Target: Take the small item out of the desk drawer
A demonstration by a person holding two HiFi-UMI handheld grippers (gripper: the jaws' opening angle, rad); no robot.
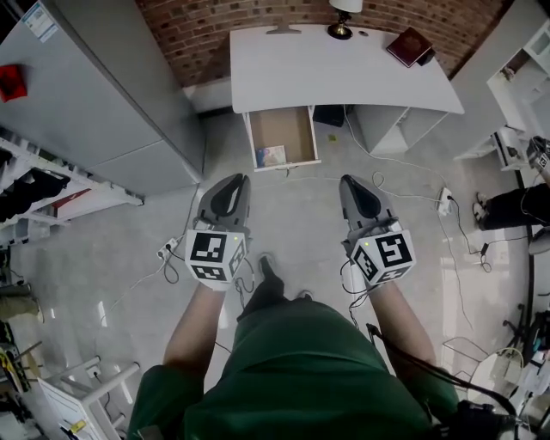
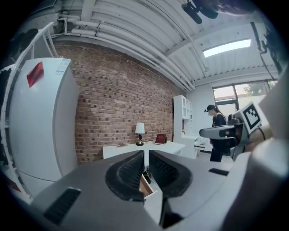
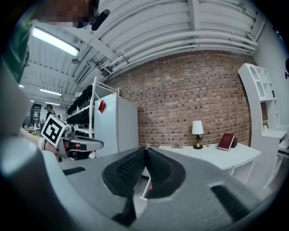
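Green cloth covered the person's lap at the near edge of the head view. Just beyond it, both tools were held out level, side by side and well apart.

Left gripper: jaws drawn together with only a hairline slit in its own view, nothing between them. Right gripper: jaw tips touching, also empty.

Grey floor lay between the grippers and the furniture. It was bare down the middle, with a power strip and loose cable on the left and another strip on the right.

Next came the drawer, pulled out of the white desk toward the person and open from above. The small item lay flat in its near left corner, close to the front wall. Its longer side seemed to run across the drawer, though it was too small to be sure.

Judgement: the item lay ahead of both grippers and slightly right of the left one, which made the left the nearer. The drawer's front and left walls would crowd a reach, so a descent from above looked freest.

Further off, a lamp and a red book stood on the desk against a brick wall. A tall white fridge stood at the left.
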